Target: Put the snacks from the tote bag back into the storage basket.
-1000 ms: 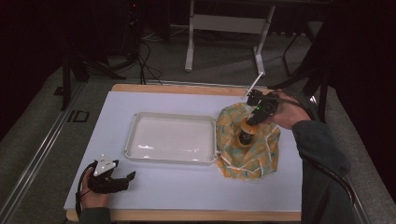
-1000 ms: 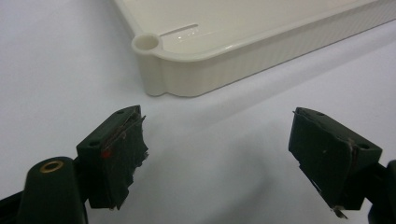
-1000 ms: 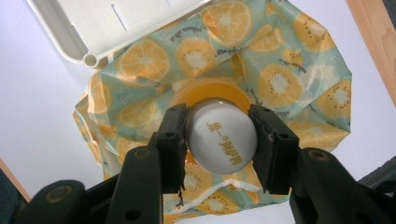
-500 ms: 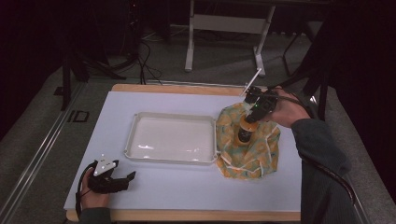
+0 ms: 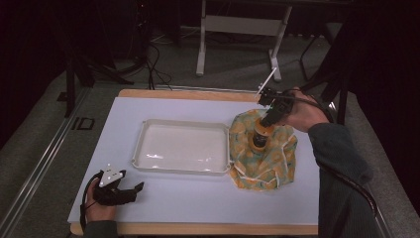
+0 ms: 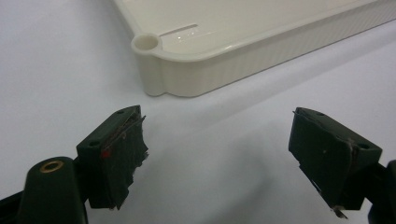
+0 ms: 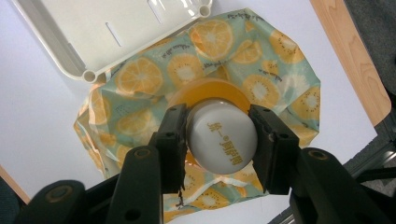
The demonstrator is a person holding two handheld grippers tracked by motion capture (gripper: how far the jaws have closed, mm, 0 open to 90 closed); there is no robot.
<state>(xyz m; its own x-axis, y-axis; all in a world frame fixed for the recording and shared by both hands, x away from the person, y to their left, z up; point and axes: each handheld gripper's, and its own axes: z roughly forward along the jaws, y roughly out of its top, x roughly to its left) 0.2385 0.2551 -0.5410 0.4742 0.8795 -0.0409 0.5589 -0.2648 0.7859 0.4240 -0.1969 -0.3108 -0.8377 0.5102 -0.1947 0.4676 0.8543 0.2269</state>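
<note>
Just right of the white tray [image 5: 183, 148], on the light surface [image 5: 208, 198], a fruit-print bag [image 5: 265, 158] holds an orange bottle [image 5: 259, 141] standing upright. From where I stand, the right gripper [image 7: 222, 140] comes down from above and pinches the bottle's white cap [image 7: 223, 142] between its jaws. I'd judge the step to be drawing the bottle out of the bag; next calls for a straight lift, then a carry toward the tray. Near the tray's front left corner the left gripper [image 6: 224, 154] rests spread, empty.

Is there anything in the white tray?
No, the white tray lies bare inside; the bottle stands beside it in the fruit-print bag.
</note>
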